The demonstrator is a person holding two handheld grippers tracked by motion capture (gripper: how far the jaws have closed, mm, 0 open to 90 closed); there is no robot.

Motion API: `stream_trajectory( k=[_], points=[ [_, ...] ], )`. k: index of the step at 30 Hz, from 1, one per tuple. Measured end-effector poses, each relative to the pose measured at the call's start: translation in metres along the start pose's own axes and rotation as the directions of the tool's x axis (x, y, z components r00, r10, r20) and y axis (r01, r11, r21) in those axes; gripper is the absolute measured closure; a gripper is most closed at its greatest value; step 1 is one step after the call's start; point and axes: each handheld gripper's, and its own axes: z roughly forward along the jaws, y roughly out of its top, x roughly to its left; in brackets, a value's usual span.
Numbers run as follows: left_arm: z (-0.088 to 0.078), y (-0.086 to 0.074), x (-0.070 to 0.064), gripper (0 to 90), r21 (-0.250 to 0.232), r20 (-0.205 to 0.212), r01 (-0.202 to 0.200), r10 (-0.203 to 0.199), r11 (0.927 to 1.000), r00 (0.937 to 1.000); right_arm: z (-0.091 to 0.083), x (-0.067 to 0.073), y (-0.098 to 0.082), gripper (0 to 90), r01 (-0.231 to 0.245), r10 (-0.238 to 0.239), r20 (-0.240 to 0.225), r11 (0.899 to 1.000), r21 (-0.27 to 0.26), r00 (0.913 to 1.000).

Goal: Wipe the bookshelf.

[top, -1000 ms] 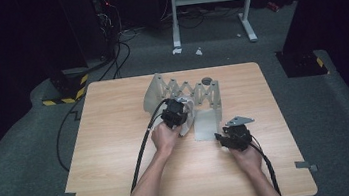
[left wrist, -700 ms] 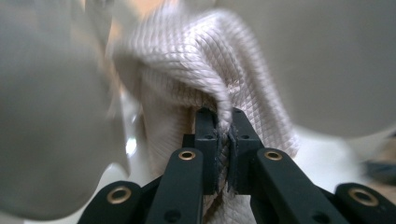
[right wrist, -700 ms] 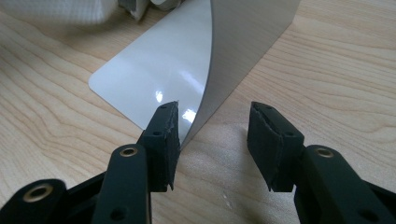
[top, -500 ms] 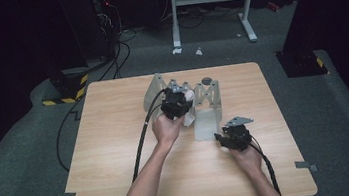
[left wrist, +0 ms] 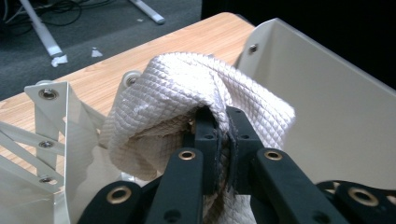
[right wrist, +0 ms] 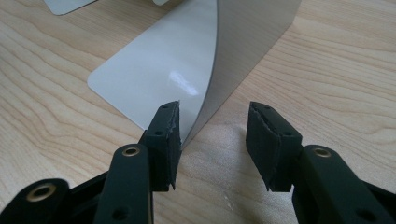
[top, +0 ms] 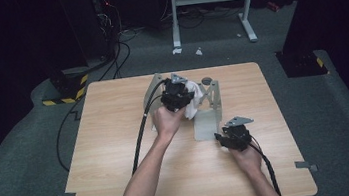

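A white quilted cloth (left wrist: 163, 98) hangs bunched in my left gripper (left wrist: 219, 135), whose jaws are shut on a fold of it. From above, that left gripper (top: 176, 96) is held over a grey metal rack (top: 212, 96) at the middle of the table, with the cloth (top: 192, 107) drooping beside it. My right gripper (top: 220, 137) rests low on the table at the near corner of the rack's flat base plate (top: 205, 124). Its jaws stand open (right wrist: 212, 126), and the plate's (right wrist: 159, 70) corner edge lies just inside the left one, not pinched.
The wooden table (top: 116, 135) has bare room to the left and near the front edge. Upright metal panels (left wrist: 327, 107) and riveted struts (left wrist: 46, 121) of the rack surround the cloth. Cables (top: 139, 132) trail from both grippers toward the person.
My left gripper has lifted with the cloth and moved toward the far side, over the rack. The right gripper has stayed at the plate's corner.
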Motion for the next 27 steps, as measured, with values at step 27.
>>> stream_trajectory(
  k=[27],
  points=[
    [0.070, -0.059, 0.005, 84.4, 0.193, 0.022, 0.026, -0.030, 0.9809, 0.9993, 0.001, 0.003, 0.001, 57.6, 0.020, -0.020, 0.020, 1.000, 0.001, 0.9996]
  ],
)
